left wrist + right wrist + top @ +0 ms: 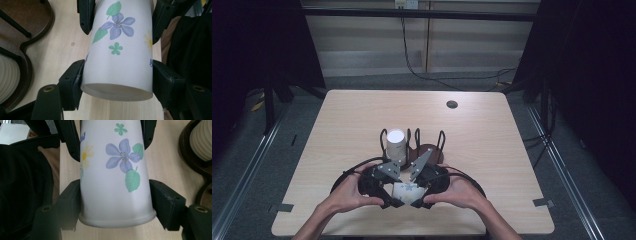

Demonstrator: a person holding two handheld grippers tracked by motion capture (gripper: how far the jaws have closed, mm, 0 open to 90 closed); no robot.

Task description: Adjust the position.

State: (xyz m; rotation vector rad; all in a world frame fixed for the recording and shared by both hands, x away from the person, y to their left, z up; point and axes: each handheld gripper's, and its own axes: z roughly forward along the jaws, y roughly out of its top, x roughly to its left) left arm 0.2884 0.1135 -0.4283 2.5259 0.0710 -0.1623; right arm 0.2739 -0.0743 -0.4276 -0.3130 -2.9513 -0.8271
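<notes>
Tongs, left [116, 75]: black two-jaw set, pads pressed against both sides of a paper cup [117, 50] near its flat base, clenched on it; no earlier state recorded here. Tongs, right [115, 197]: matching black set, clamped on the same cup at its rolled rim end. Hands: left hand [349, 195] and right hand [459, 192] enter from the near edge of the surface [337, 125], forearms angled inward, the two tools meeting nose to nose close to the person, grey three-cornered plates [404, 167] tilted toward each other on top. Cup: one item, white paper, tapered, smooth matt wall printed with violet flowers, green leaves and a yellow daisy; held lying on its side between the two tools, just above the wood near the front edge, seen in the high view as a pale patch [404, 190] between the jaws. Surface: light wood-grain top, rounded corners, dark round grommet [452, 104] toward the far right. Other items: dark brown lobed rack [424, 150] with black wire loops, standing just beyond the tools at mid-surface; a stack of white ribbed cups [395, 145] upright in its left bay. Black cables loop from each tool across the wood. Nothing lies between cup and rack.
</notes>
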